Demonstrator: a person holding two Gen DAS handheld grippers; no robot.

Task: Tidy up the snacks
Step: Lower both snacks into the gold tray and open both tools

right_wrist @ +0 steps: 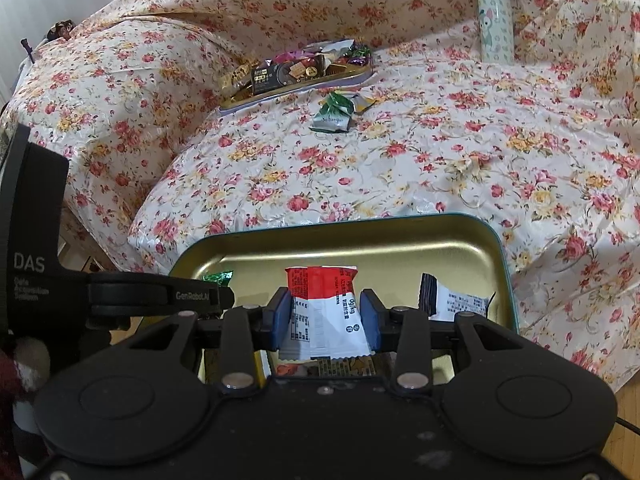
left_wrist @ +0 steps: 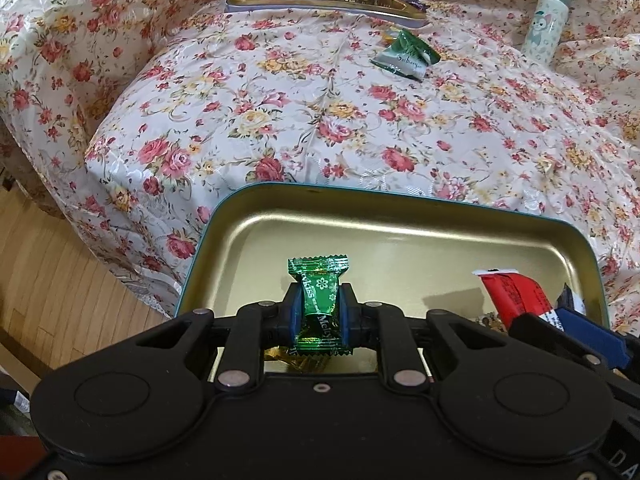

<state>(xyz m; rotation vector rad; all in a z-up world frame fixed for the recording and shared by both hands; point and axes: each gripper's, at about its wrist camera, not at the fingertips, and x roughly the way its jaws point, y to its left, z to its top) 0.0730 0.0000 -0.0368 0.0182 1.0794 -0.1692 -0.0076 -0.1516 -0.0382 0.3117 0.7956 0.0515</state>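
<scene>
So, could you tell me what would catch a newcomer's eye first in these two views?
Most striking is the shiny green candy pinched between the left gripper's blue fingers, over the gold tin tray nearest the cameras. Beside it the right gripper clamps a red-and-white snack packet over the same tray. Behind, a flowered cloth covers everything, with a second, heaped tray of snacks at the back.

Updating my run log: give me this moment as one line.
left hand-held gripper: shut on green foil candy | right hand-held gripper: shut on red-white packet | both over gold metal tin
</scene>
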